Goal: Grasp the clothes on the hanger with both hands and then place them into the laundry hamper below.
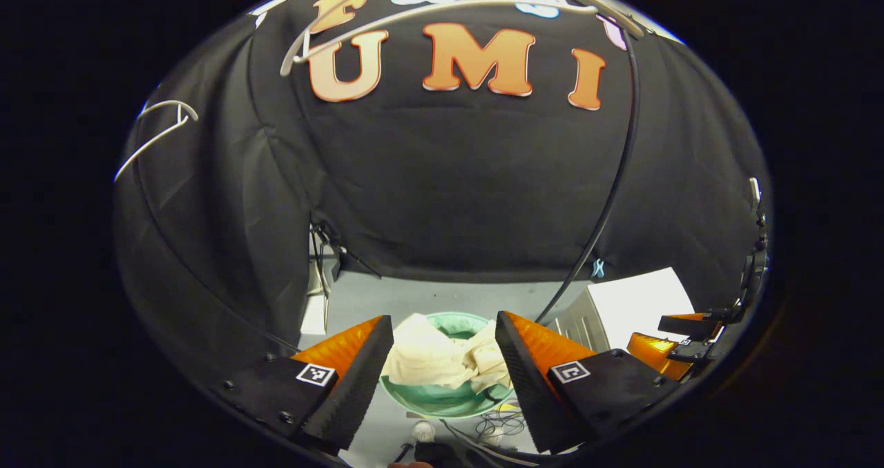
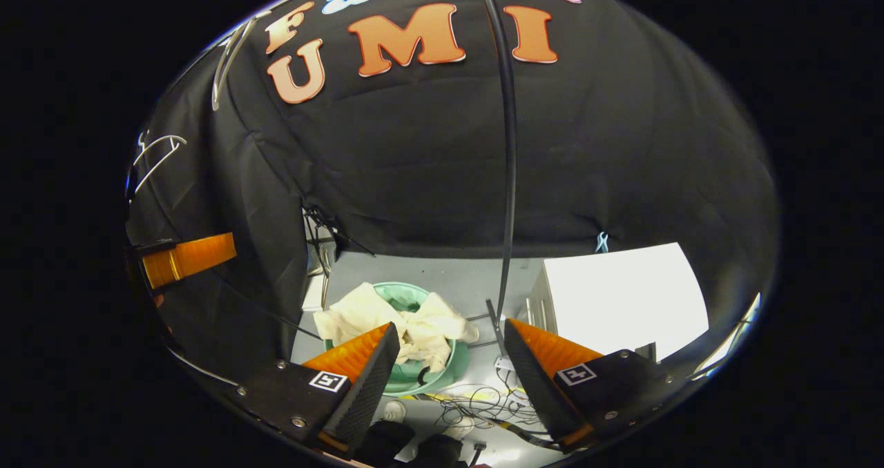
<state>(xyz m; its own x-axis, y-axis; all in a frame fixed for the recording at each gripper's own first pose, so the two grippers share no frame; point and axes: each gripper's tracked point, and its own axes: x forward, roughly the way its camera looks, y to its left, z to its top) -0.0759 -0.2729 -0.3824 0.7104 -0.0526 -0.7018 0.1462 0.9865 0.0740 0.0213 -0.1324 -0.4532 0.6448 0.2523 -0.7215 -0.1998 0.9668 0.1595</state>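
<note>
Below both hand-held grippers, each spread and holding nothing, the clothes are seen draped in the hamper.

Grey floor, bare along the black cloth wall. On it a green round hamper, cream clothes heaped inside and spilling over its rim. Just right of the hamper, a white box-like unit. In front, loose cables tangled on the floor.

Black cloth wall, grey floor, white cabinet right.
</note>
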